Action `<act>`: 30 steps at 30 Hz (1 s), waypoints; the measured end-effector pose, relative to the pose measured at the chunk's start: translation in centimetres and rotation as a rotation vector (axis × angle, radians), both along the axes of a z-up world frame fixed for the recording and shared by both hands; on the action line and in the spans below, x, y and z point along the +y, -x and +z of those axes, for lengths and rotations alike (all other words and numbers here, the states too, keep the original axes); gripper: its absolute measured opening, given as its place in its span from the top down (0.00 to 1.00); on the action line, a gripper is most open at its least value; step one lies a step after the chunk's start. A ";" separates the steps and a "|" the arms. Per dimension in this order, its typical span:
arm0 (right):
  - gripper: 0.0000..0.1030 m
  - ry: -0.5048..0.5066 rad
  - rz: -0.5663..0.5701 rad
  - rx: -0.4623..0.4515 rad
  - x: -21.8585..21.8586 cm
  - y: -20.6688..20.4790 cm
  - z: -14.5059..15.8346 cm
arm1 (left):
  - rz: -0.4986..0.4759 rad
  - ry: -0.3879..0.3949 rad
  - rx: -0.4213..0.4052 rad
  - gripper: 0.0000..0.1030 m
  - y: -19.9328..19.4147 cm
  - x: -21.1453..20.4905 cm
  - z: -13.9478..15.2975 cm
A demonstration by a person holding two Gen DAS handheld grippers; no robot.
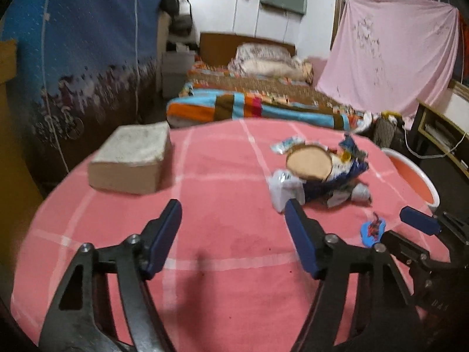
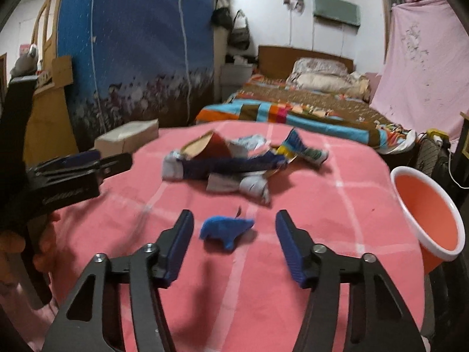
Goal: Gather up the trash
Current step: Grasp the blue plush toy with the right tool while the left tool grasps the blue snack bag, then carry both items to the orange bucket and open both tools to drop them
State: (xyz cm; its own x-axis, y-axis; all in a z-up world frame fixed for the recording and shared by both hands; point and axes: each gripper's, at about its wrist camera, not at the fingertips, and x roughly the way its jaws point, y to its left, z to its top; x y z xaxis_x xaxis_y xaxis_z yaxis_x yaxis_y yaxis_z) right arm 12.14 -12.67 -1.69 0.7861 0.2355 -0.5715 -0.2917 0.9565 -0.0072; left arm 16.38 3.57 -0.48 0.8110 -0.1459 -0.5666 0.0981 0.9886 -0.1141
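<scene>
Right gripper (image 2: pixel 234 234) fingers spread w/ small crumpled blue plastic wrapper (image 2: pixel 225 230) between them on pink checked tablecloth (image 2: pixel 293 264), not touching. Looks light, crinkly; pinch across its bunched middle. Left gripper (image 1: pixel 233 234) also spread, empty. Orange white-rimmed bucket (image 2: pixel 428 214) nearby.

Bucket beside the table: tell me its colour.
Orange bucket with a white rim; the right wrist view shows it best.
</scene>
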 end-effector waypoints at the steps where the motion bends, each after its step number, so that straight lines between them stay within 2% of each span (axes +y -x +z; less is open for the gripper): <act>1: 0.53 0.002 0.010 0.016 0.2 -0.1 -0.2 | -0.014 0.000 0.019 0.14 -0.3 -0.2 -0.3; 4: 0.60 -0.002 0.027 0.075 0.4 -0.9 -0.7 | -0.051 0.024 0.046 0.15 -0.7 -0.6 -0.6; 5: 0.68 -0.009 0.029 0.093 0.3 -1.2 -0.9 | -0.063 0.036 0.055 0.16 -1.0 -0.7 -0.6; 10: 0.72 -0.042 0.039 0.118 -0.8 -1.9 -0.5 | -0.135 0.052 0.088 0.16 -2.5 -1.8 -0.4; 11: 0.76 -0.029 0.030 0.106 -1.1 -2.0 -0.2 | -0.148 0.047 0.093 0.16 -2.8 -2.1 -0.3; 18: 0.76 -0.018 -0.020 0.084 -3.8 -3.3 1.1 | -0.234 0.048 0.141 0.19 -5.0 -3.3 -0.2; 23: 0.76 -0.061 -0.034 0.102 -4.8 -4.0 0.9 | -0.272 0.050 0.189 0.39 -5.8 -3.8 -0.7; 24: 0.76 -0.067 -0.032 0.105 -4.9 -4.0 0.8 | -0.275 0.050 0.189 0.40 -5.7 -3.8 -0.6; 28: 0.76 -0.067 -0.023 0.103 -4.8 -4.0 0.5 | -0.294 0.053 0.171 0.56 -5.0 -4.0 -0.3; 30: 0.76 -0.067 -0.024 0.093 -4.8 -3.8 0.5 | -0.304 0.049 0.169 0.58 -4.7 -4.3 -0.3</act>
State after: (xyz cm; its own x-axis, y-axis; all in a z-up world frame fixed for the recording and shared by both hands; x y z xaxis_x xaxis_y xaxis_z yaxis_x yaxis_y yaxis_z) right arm 15.95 -17.44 -1.16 0.7364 0.2568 -0.6259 -0.2648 0.9608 0.0826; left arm 21.08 -0.76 -0.80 0.6217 -0.3965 -0.6755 0.3627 0.9101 -0.2003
